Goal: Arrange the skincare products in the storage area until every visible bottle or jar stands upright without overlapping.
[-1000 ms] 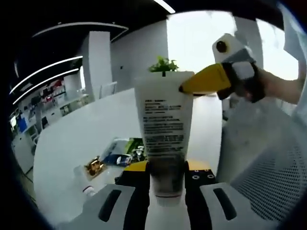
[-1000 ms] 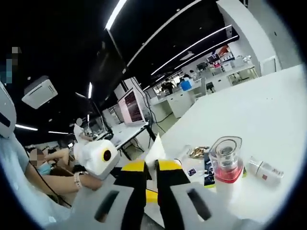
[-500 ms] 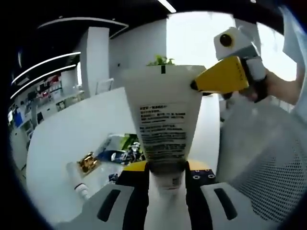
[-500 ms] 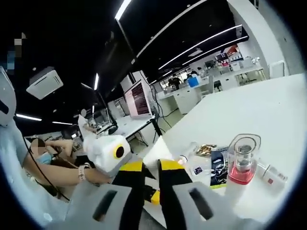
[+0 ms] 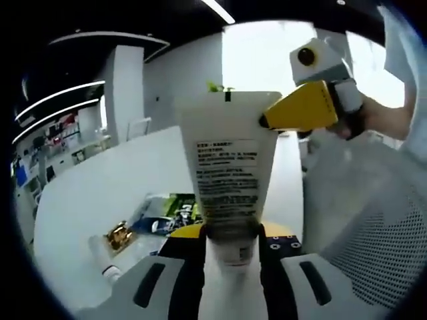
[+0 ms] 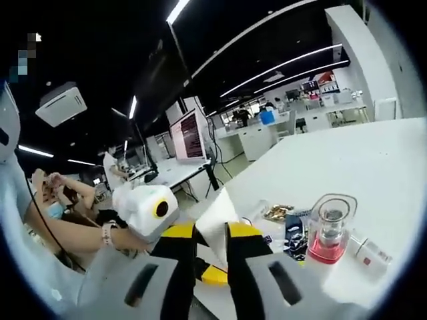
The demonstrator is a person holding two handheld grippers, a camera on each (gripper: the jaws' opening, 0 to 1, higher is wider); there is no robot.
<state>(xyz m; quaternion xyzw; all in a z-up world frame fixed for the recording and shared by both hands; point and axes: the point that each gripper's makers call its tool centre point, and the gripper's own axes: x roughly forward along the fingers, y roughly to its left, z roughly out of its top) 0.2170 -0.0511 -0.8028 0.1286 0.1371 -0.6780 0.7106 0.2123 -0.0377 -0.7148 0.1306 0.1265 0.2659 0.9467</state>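
Note:
A white tube (image 5: 229, 160) with black print stands upright in the left gripper view. My left gripper (image 5: 230, 241) is shut on its cap end. My right gripper (image 5: 267, 122) comes in from the upper right, its yellow jaws closed over the tube's flat top corner. In the right gripper view that white tube end (image 6: 212, 223) sits between the jaws of my right gripper (image 6: 212, 243), and the left gripper (image 6: 212, 273) shows just beyond. A clear-capped bottle of red liquid (image 6: 327, 230) stands upright on the white table (image 6: 373, 160).
On the table lie a gold-wrapped item (image 5: 119, 235), a small white bottle (image 5: 103, 257) on its side and a colourful packet (image 5: 170, 213). Another small white bottle (image 6: 371, 252) lies beside the red one. A mesh chair back (image 5: 373, 233) is at right. Desks and seated people fill the background.
Both views have shifted a little with the hands. The tube stays held at both ends. The gap between the right jaws looks slightly wider than one second ago.

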